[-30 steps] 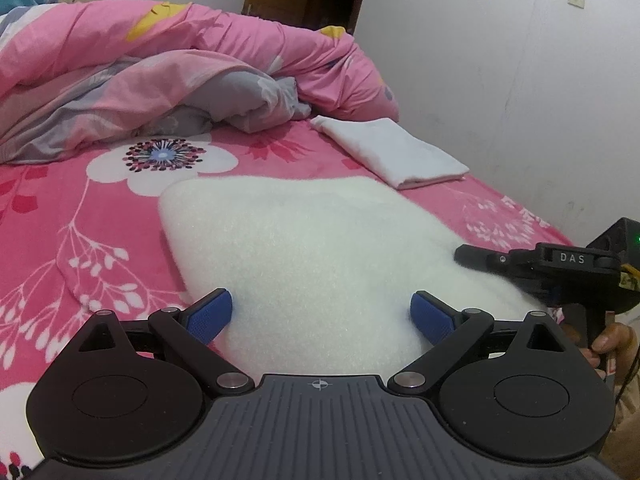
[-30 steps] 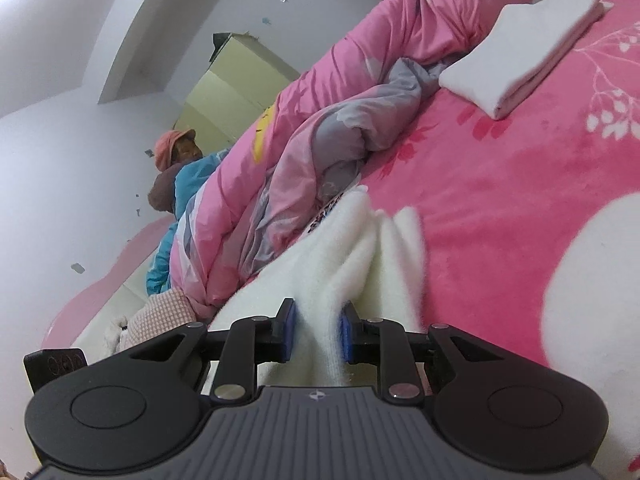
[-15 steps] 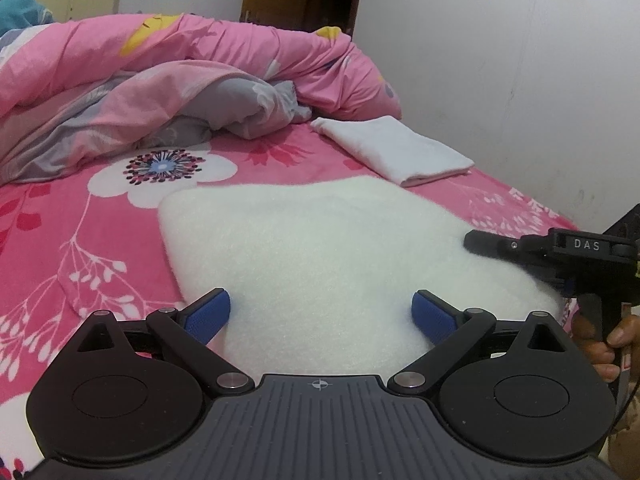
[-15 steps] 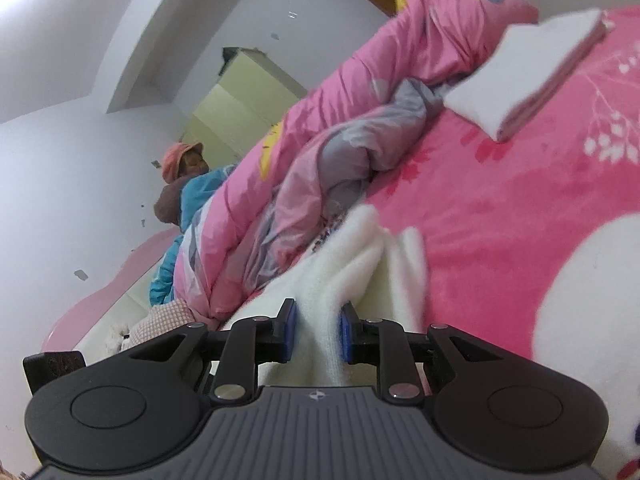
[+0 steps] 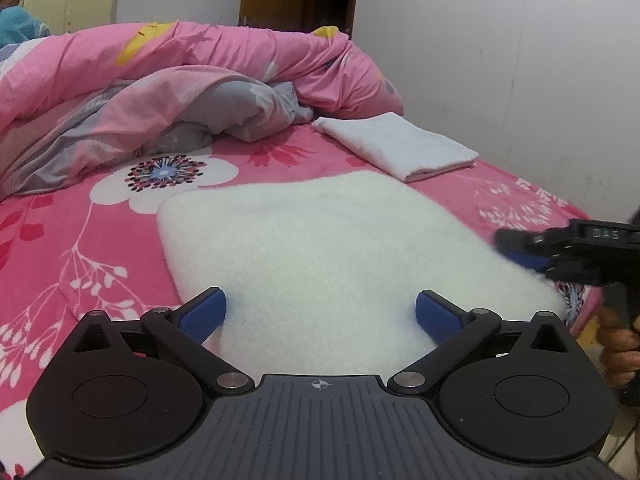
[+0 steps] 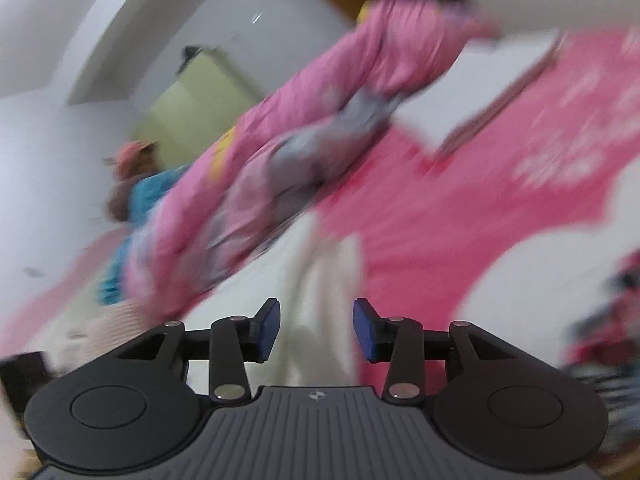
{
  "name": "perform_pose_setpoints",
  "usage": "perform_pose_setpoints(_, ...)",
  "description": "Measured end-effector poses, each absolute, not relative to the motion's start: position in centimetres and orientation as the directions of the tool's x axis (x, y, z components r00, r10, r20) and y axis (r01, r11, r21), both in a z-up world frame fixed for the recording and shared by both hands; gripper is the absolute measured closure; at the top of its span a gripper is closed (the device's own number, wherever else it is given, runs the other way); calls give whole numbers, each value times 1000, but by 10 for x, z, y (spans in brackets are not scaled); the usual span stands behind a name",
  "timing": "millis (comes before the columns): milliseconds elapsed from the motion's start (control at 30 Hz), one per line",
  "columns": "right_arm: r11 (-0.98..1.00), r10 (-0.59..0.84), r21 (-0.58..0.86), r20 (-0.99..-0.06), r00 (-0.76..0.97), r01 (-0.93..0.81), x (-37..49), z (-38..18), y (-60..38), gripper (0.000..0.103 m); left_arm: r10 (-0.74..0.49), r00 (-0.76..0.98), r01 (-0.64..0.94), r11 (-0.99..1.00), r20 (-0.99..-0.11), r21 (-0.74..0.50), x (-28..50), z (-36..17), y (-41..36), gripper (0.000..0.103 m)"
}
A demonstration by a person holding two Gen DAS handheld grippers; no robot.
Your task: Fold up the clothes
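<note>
A white fleecy cloth (image 5: 320,248) lies flat on the pink flowered bed. My left gripper (image 5: 320,314) hovers at its near edge, jaws wide open, nothing between the blue pads. At the cloth's right corner, in the left wrist view, is my right gripper (image 5: 520,250), blurred by motion. In the blurred right wrist view the right gripper (image 6: 316,330) has its jaws opening; the cloth's bunched edge (image 6: 320,280) sits in the gap, and the pads stand clear of it.
A folded white cloth (image 5: 400,146) rests at the bed's far right. A rumpled pink and grey quilt (image 5: 180,92) fills the back. A person in a blue top and pink hat (image 6: 136,184) sits beyond it. A white wall (image 5: 500,60) runs along the right.
The right gripper was shut on the cloth's bunched edge; its jaws have now parted and it has swung with heavy blur. The left gripper stayed open in place.
</note>
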State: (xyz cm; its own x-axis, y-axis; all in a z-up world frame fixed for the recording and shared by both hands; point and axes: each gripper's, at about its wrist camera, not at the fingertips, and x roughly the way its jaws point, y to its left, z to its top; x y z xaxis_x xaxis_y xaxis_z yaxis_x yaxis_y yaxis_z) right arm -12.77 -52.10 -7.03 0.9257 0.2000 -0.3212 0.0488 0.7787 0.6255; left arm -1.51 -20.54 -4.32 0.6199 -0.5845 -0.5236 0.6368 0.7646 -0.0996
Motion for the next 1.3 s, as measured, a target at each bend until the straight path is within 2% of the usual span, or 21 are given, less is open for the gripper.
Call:
perform_pose_setpoints(67,791,146,609,-273,951,53,-145,-57,-520,60,-588,623,638,764,-516,-101,-16,-44,-204,1)
perform_pose_setpoints(133,806,174,591,-225,959,-8,-152,-43,-510,61,-591,626,638,763,-509,-101,-17,-45,-204,0)
perform_pose_setpoints(200,861,210,502,-210,955,-79,-152,-29,-485,62,-594,629,639,763,-502,-102,-17,-45,-203,0)
perform_pose_setpoints(300,903,272,405,-280,921,-143,-134,-30,-451,64,-608,627,646,755,-487,-113,-17,-44,-198,1)
perform_pose_setpoints(333,914,268,384,-331,905,-130,-124,-38,-443,67,-615,626,642,755,-480,-130,-18,-43,-192,1)
perform_pose_setpoints(367,924,259,363,-367,893,-119,-116,-46,-438,74,-621,625,637,756,-473,-150,-18,-40,-186,1)
perform_pose_setpoints(433,939,226,330,-377,898,-97,-113,-59,-433,74,-648,625,635,747,-435,-199,-26,-36,-168,1)
perform_pose_setpoints(533,937,208,341,-376,903,-74,-113,-57,-431,74,-686,614,669,715,-392,-204,-50,-35,-145,0)
perform_pose_setpoints(700,938,179,344,-370,912,-44,-115,-59,-425,74,-677,614,727,685,-405,-43,-97,-52,-143,0)
perform_pose_setpoints(867,937,155,348,-368,917,-18,-118,-59,-423,73,-542,690,649,756,-479,80,-98,-77,-167,2)
perform_pose_setpoints(1000,941,139,337,-370,919,-7,-118,-58,-420,73,-518,700,603,797,-492,20,-87,-82,-168,2)
perform_pose_setpoints(1233,941,133,339,-368,920,0,-119,-59,-419,73,-495,756,569,820,-429,56,-86,-85,-181,2)
perform_pose_setpoints(1300,941,132,338,-368,920,0,-119,-59,-419,73,-465,786,546,832,-408,103,-83,-91,-187,0)
